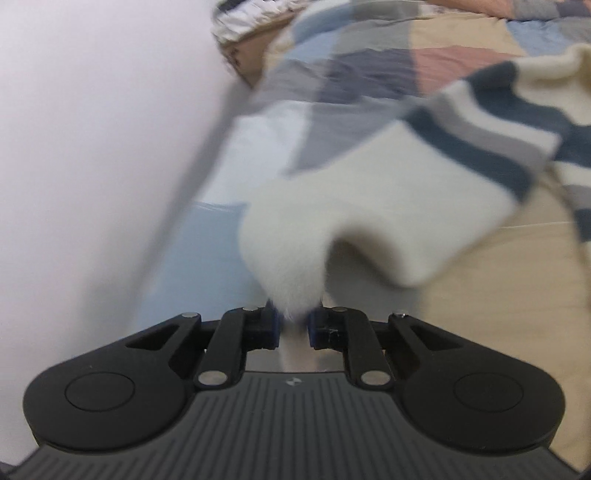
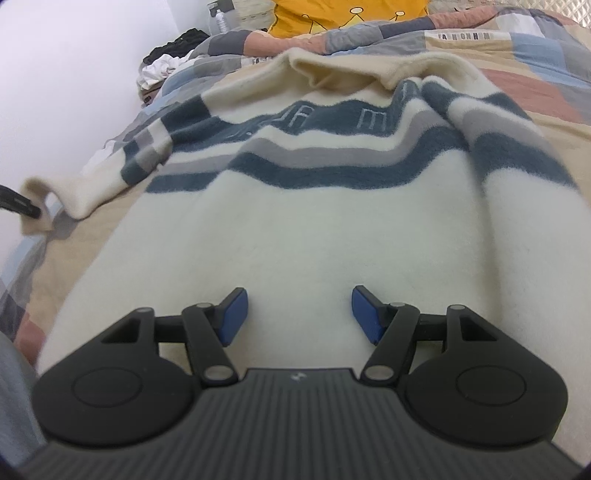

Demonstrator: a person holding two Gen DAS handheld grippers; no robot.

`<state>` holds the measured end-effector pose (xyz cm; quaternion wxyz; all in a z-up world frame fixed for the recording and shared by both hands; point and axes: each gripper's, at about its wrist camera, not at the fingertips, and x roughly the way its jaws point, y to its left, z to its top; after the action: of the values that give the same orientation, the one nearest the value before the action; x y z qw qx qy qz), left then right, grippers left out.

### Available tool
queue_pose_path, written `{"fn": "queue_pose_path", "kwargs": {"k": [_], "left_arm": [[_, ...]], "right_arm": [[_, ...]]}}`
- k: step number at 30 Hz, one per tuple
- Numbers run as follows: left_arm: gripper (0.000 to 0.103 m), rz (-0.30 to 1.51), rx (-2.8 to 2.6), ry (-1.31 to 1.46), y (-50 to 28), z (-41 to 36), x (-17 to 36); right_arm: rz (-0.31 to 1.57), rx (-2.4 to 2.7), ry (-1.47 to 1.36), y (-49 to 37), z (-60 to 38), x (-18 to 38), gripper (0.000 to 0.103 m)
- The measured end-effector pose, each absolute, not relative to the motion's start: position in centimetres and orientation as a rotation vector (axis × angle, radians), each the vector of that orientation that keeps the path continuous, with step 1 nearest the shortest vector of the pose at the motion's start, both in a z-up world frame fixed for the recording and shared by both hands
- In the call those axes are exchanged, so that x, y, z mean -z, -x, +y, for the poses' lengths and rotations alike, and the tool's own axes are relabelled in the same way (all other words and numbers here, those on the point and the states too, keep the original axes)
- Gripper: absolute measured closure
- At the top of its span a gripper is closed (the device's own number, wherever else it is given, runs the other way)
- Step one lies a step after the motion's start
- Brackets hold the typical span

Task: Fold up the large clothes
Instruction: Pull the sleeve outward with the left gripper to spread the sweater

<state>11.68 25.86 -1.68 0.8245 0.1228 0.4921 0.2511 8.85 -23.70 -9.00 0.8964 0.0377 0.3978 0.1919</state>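
Garment: a cream fleece sweater with navy and grey stripes [image 2: 295,229] lies spread on a patchwork quilt of beige, blue, grey and pink squares [image 2: 535,92], collar toward the far side.
Left sleeve: its cream cuff [image 1: 295,258] is lifted off the quilt, out to the side near the white wall [image 1: 92,147].
Left gripper [image 1: 293,321]: jaws narrow, pinching the cuff's edge between the blue pads.
Right gripper [image 2: 299,314]: jaws wide, holding nothing, hovering low over the plain cream body panel.
Handling: the fabric looks thick, soft and floppy, probably light for its bulk; it should sag and bunch rather than hold a crease, yet grip well.
Where to hold: likely doubled edges such as the cuffs, hem or shoulder seam, taking both layers so the pile does not slip out.
Background: a yellow printed cloth [image 2: 351,18] lies beyond the quilt.
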Motion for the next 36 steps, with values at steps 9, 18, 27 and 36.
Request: {"fn": "queue_pose_path", "kwargs": {"k": [9, 18, 27, 36], "left_arm": [[0.092, 0.933, -0.611, -0.730, -12.5, 31.1, -0.7], [0.092, 1.069, -0.538, -0.692, -10.3, 35.4, 5.5], [0.085, 1.066, -0.554, -0.429, -9.0, 37.1, 7.0], [0.046, 0.967, -0.487, -0.160, -5.3, 33.7, -0.3]], "right_arm": [[0.795, -0.398, 0.011, -8.9, -22.7, 9.2, 0.037], [0.792, -0.381, 0.045, -8.9, -22.1, 9.3, 0.037], [0.784, -0.370, 0.052, -8.6, -21.9, 9.1, 0.037], [0.736, -0.374, 0.033, -7.8, -22.3, 7.8, 0.037]]}}
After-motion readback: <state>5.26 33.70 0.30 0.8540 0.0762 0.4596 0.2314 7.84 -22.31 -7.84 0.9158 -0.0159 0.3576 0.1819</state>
